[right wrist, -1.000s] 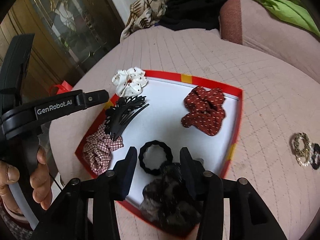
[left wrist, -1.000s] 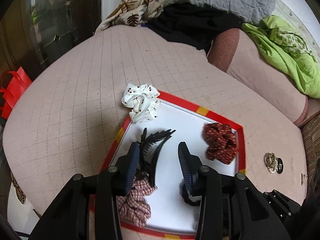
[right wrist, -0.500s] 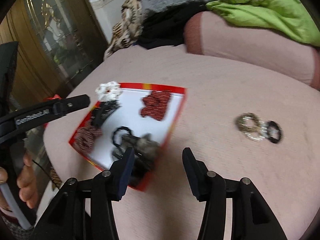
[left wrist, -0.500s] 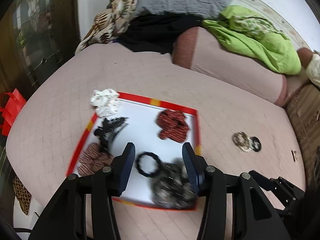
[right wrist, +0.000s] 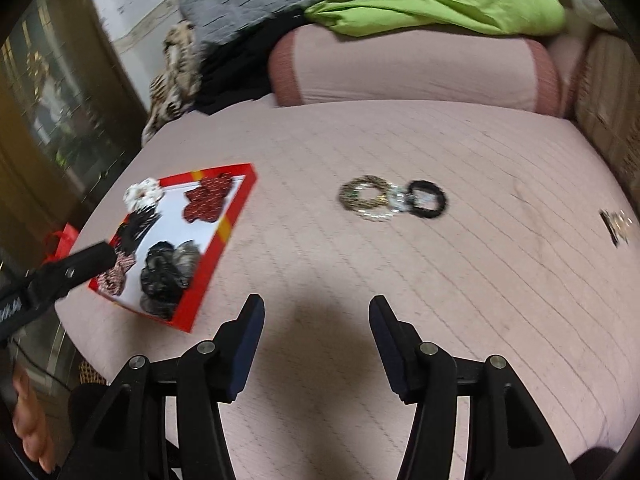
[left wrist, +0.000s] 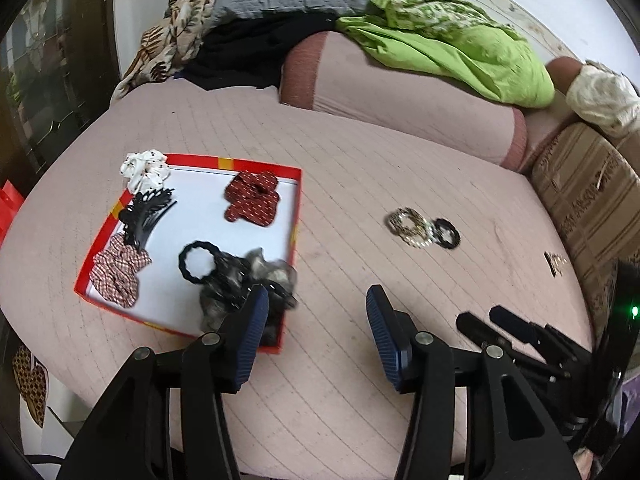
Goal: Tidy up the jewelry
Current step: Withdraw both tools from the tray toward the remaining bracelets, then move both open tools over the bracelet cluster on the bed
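Lying loose at the centre right of the left wrist view, the beaded bangles [left wrist: 410, 227] overlap a black hair tie [left wrist: 447, 233] on the pink bed [left wrist: 360, 184], well apart from the red tray [left wrist: 298, 208] at centre left. Both grippers, left [left wrist: 314, 330] and right [right wrist: 316, 336], have just been opening, jaws apart and empty. Closing on the cluster could catch only one ring, or drag the tie along and scatter the rest.

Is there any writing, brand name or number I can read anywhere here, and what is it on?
Nothing can be read.
White lettering on the left gripper's black handle, at the right wrist view's left edge: cut off and blurred, not legible.
The red tray, the scrunchies and the bracelets: no text shows.
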A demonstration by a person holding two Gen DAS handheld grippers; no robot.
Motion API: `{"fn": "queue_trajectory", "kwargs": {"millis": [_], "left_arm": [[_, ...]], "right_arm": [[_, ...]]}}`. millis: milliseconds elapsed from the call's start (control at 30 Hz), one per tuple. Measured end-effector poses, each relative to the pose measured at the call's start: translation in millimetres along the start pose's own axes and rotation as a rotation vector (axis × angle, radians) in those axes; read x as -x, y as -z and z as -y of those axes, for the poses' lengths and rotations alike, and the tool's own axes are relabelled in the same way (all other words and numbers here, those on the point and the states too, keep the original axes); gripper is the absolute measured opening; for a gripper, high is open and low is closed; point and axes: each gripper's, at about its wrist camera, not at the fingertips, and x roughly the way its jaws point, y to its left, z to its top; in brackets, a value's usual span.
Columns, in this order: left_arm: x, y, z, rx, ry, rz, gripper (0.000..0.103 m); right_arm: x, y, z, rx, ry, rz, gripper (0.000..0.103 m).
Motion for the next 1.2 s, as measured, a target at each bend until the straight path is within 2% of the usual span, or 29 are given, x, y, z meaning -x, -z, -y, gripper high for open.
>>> {"fn": "queue_trajectory", "kwargs": {"millis": [200,433,733,1200], "left_arm": [[-3,21,13,0.012,0.004,-0.035,0.055],[-13,39,33,-0.042,-0.018,-0.068,0.055],[-18,45,51,-0.117,-0.067,-0.065,0.055],[-30,51,71,-0.178,-0.102,-0.085,0.055]], "right_arm": [[13,6,18,-0.032,0.034,0.026,0.061],[15,10,26,-0.033,0.053,0.035,0.062],[15,15,47,-0.064,0.123,0.036,0.064],[8,19,68,-0.114,0.128,0.016,0.064]]}}
